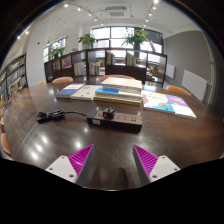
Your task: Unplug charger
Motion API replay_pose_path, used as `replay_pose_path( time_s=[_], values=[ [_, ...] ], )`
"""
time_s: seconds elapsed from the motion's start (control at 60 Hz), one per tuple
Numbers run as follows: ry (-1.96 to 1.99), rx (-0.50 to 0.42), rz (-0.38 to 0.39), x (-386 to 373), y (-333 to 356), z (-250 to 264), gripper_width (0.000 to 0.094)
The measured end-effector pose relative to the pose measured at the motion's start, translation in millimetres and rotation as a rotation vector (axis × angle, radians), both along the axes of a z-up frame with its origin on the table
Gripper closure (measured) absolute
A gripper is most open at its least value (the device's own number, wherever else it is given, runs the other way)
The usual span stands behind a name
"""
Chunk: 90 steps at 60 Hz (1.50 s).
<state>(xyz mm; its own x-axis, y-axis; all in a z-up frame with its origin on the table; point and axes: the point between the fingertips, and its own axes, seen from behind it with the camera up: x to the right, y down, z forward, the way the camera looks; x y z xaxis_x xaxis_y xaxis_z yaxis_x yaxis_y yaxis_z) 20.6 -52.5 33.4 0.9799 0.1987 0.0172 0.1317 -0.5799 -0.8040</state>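
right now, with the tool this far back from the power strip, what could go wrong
1. The tool is open and well short of the power strip, so the approach could drift off line before it reaches the charger.
2. The power strip lies loose on the table; pulling the charger might lift or drag the whole strip.
3. The black cable runs off to one side and could snag or tug things.

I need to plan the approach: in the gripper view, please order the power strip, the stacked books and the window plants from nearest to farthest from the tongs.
1. Power strip, just ahead of the open tongs.
2. Stacked books, beyond it, mid-table.
3. Window plants, far back.
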Motion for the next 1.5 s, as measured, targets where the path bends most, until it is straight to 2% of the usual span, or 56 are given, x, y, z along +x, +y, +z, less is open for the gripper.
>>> replay_pose_path(
  time_s=[0.1, 0.25, 0.35, 0.4, 0.45, 0.55, 0.633, 0.7, 0.717, 0.75, 0.8, 0.85, 0.883, 0.933, 1.033, 1.1, 1.2, 1.417, 1.5],
  values=[
    [0.014, 0.025, -0.036, -14.6, 58.5, 0.3, 0.0187],
    [0.022, 0.057, -0.053, -36.0, 137.4, -3.6, 0.0294],
    [0.027, 0.05, -0.084, -41.0, 162.9, -11.0, 0.0421],
    [0.028, 0.056, -0.107, -40.3, 172.8, -14.1, 0.0525],
    [0.052, 0.055, -0.118, -44.3, 173.7, -14.6, 0.0669],
    [0.058, 0.062, -0.144, -41.5, 175.1, -14.7, 0.0754],
    [0.044, 0.029, -0.139, -41.5, 174.8, -15.9, 0.0803],
    [0.042, -0.09, -0.141, -41.5, 173.0, -15.4, 0.0814],
    [0.032, -0.094, -0.123, -42.7, 174.2, -7.4, 0.0812],
    [0.0, 0.0, -0.094, -37.5, 191.7, 42.3, 0.0812],
    [-0.011, 0.189, -0.116, -10.3, 228.3, 148.2, 0.0813],
    [0.005, 0.364, -0.146, 23.5, 231.2, 234.7, 0.0813],
    [-0.006, 0.436, -0.182, 52.7, 223.9, 268.2, 0.0814],
    [-0.062, 0.492, -0.23, 105.3, 219.6, 301.6, 0.0807],
    [-0.08, 0.454, -0.302, 174.9, 194.5, 245.9, 0.0784],
    [-0.051, 0.357, -0.31, 199.6, 186.2, 188.3, 0.0784],
    [-0.058, 0.218, -0.301, 218.7, 174.1, 100.8, 0.0773],
    [-0.032, 0.037, -0.23, 235.9, 169.0, 7.6, 0.0744],
    [-0.015, -0.014, -0.207, 228.5, 166.9, -16.7, 0.0697]
  ],
)
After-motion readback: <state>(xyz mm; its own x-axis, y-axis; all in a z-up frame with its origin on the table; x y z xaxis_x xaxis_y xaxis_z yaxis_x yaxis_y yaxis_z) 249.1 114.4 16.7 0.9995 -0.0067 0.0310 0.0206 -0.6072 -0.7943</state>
